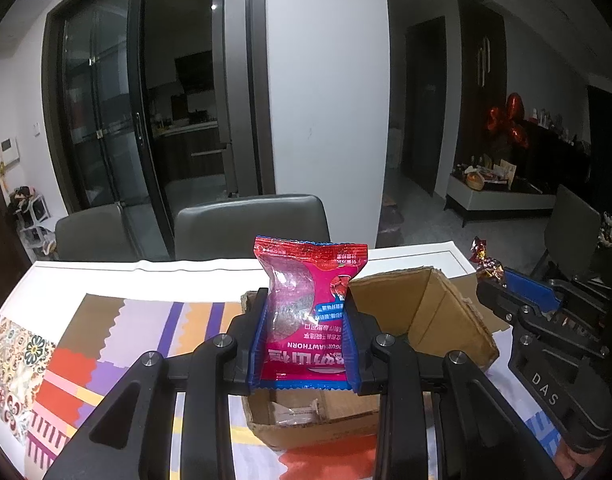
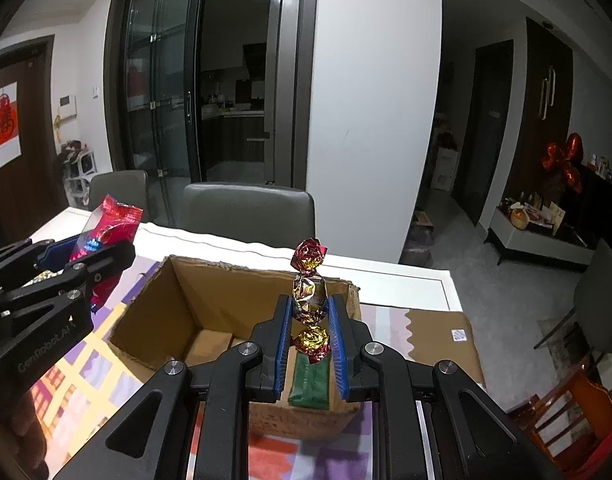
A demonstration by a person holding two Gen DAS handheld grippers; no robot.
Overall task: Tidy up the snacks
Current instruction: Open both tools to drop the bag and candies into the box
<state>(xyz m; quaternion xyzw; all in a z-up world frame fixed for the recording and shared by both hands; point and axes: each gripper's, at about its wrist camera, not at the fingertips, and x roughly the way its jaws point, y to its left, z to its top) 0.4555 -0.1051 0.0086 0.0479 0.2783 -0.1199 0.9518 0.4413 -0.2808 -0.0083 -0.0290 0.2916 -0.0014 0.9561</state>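
The cardboard box [image 1: 426, 320] serves as the landmark here; it stands open on the desk [image 1: 418, 254], which is covered by a patterned, many-coloured cloth [image 1: 106, 340].

Left of the box, in the right wrist view, the left tongs [image 2: 94, 248] hang above the cloth beside the box's left wall. They are clenched on a red and pink snack packet [image 1: 310, 312], which stands upright between the blue pads, its printing upside down. In the left wrist view that packet sits over the near-left part of the box, and a small pale wrapper [image 1: 298, 414] lies on the box floor beneath it.

Over the box's right half, the right tongs [image 2: 311, 320] grip a foil-wrapped candy [image 2: 309, 300] with twisted ends in red, silver and gold; the upper twist rises above the fingertips and the lower twist hangs between the pads. Directly below it, inside the box against the near wall, lies a green packet [image 2: 310, 380].

Beyond the box, two grey chairs [image 2: 250, 212] stand at the desk's far edge.
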